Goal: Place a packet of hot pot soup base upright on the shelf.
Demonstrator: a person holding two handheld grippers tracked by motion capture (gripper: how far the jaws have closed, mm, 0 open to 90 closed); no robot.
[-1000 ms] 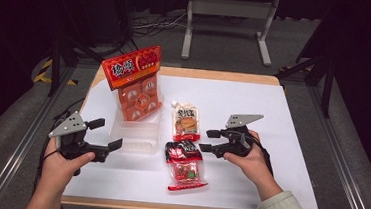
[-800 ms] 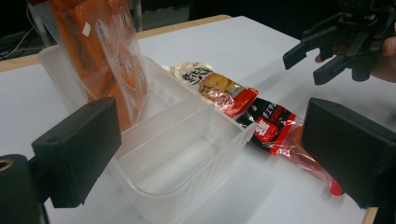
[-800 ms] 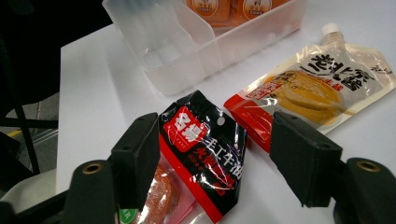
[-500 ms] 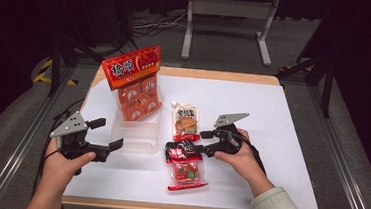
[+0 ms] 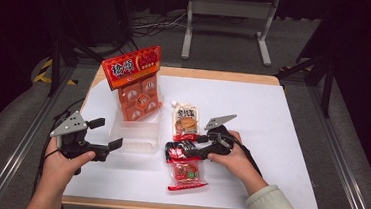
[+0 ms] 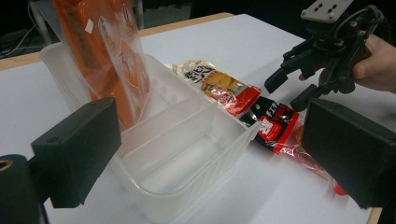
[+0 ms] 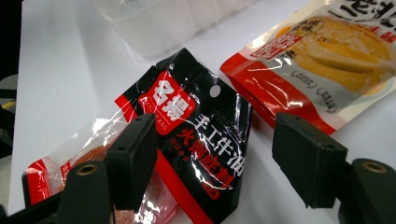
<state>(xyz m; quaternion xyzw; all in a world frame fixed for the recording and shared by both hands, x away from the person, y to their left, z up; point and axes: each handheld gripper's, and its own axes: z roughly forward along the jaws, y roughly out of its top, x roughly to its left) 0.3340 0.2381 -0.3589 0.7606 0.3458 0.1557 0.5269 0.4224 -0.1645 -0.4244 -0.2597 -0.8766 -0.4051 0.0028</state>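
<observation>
Two grippers: one in each hand, both with jaws spread wide
Right gripper (image 5: 193,146): jaws just opened further; they straddle the black top of the black-and-red sachet (image 7: 196,135); pads not pressing it; touch cannot be told
Sachet place: flat on the white table (image 5: 281,142), just right of the clear divided tub (image 6: 187,154); its clear lower part shows red contents
Sachet writing: white Chinese characters on a red patch and on black; too small to read surely
Neighbour: yellow-and-red pouch (image 5: 186,120) just behind the sachet, Chinese print
Left gripper (image 5: 105,134): empty; beside the tub
Tub contents: orange snack bag (image 5: 136,83) standing upright, bold characters on its header
</observation>
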